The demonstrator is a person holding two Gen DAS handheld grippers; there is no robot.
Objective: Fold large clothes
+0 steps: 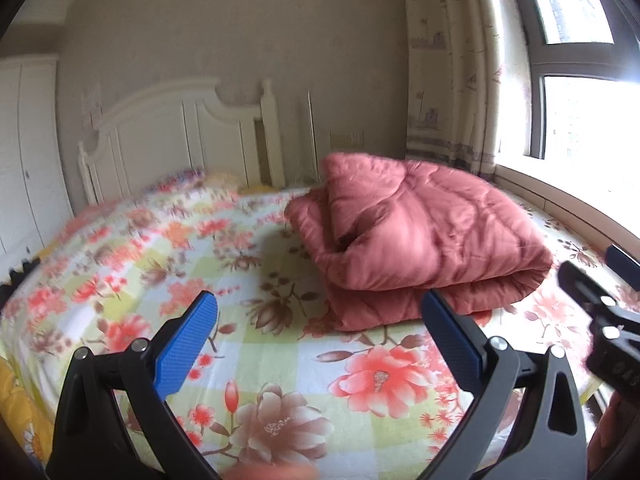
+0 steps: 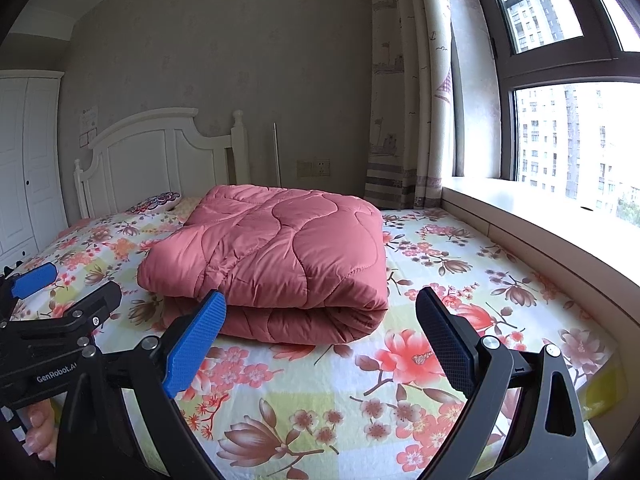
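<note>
A pink quilted comforter [image 1: 416, 236] lies folded in a thick bundle on the floral bed sheet [image 1: 280, 360]; it also shows in the right wrist view [image 2: 272, 256]. My left gripper [image 1: 320, 312] is open and empty, a little short of the bundle's near edge, above the sheet. My right gripper [image 2: 320, 312] is open and empty, just in front of the bundle's folded edge. The left gripper's body [image 2: 60, 320] shows at the left of the right wrist view, and the right gripper's body [image 1: 600, 312] at the right of the left wrist view.
A white headboard [image 2: 160, 152] stands at the far end of the bed, with a patterned pillow [image 2: 154, 202] below it. A window sill [image 2: 540, 220] and curtain [image 2: 408, 100] run along the right. A white wardrobe [image 2: 24, 160] is at left.
</note>
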